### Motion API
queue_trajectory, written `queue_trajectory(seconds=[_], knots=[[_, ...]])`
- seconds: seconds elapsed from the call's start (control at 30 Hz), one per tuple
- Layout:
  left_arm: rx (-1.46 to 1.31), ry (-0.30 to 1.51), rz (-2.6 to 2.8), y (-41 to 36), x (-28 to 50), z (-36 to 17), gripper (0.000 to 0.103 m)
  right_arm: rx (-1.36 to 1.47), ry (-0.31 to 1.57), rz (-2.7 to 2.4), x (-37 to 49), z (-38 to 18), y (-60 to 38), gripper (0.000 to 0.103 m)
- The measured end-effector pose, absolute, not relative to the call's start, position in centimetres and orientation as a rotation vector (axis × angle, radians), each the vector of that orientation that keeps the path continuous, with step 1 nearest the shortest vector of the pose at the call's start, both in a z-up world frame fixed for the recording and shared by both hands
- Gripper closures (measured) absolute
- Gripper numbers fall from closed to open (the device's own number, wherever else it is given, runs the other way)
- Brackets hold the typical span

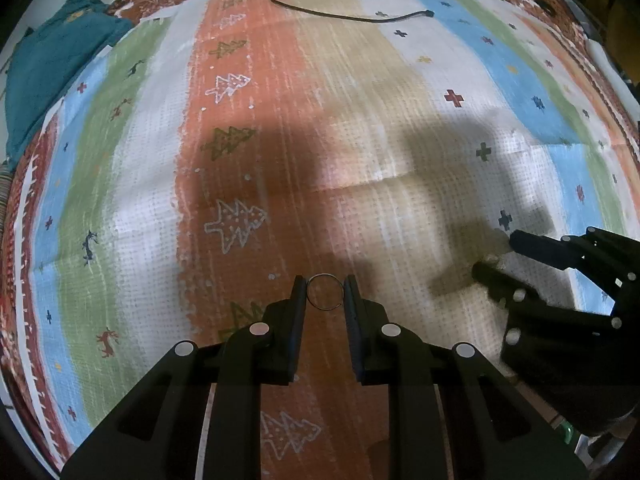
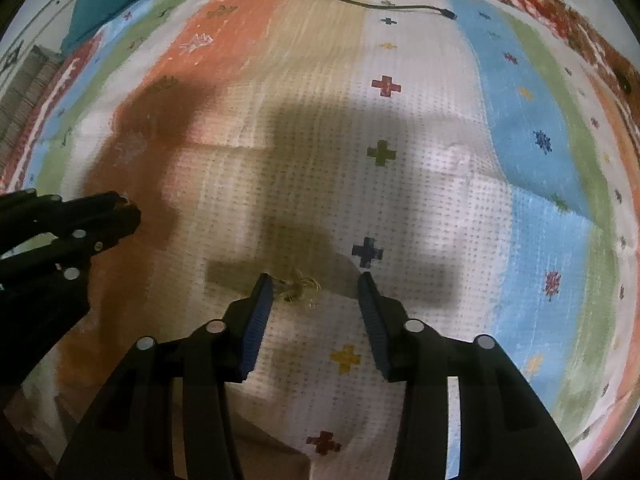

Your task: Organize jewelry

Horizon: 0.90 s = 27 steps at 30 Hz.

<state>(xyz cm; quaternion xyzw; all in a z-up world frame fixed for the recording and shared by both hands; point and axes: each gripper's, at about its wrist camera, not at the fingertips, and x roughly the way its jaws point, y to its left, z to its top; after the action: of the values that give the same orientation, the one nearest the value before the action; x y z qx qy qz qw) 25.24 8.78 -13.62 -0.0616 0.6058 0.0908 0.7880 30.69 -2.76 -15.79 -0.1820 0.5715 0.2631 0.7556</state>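
Observation:
A thin silver ring (image 1: 325, 291) sits between the fingertips of my left gripper (image 1: 325, 292), which is shut on it above the orange stripe of the patterned cloth (image 1: 256, 128). My right gripper (image 2: 316, 284) is open over the white stripe. A small tangle of gold-coloured jewelry (image 2: 297, 286) lies on the cloth between its fingers, close to the left finger (image 2: 260, 308). The right gripper also shows in the left wrist view (image 1: 496, 252) at the right. The left gripper shows at the left edge of the right wrist view (image 2: 128, 208).
A black cable (image 1: 344, 14) with a plug lies across the far part of the cloth; it also shows in the right wrist view (image 2: 376, 3). A teal cloth (image 1: 52, 68) is bunched at the far left. Dark shadows of the grippers fall on the cloth's middle.

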Motion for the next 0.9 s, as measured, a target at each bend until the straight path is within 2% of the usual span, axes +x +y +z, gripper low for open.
queue_trajectory(seconds=[0.07,0.4,0.9], knots=[[-0.132,1.304,0.195,8.8,25.2,-13.6,0.084,-0.396,1.250,0.578,30.7,-15.8,-2.8,0.090],[-0.135,1.282,0.189,8.6,24.4,-12.6,0.084,-0.398,1.224,0.576,29.9,-15.4,-3.6,0.091],[-0.137,1.195,0.147,6.0,21.3,-8.4,0.084,-0.386,1.120,0.591,26.6,-11.0,-5.4,0.091]])
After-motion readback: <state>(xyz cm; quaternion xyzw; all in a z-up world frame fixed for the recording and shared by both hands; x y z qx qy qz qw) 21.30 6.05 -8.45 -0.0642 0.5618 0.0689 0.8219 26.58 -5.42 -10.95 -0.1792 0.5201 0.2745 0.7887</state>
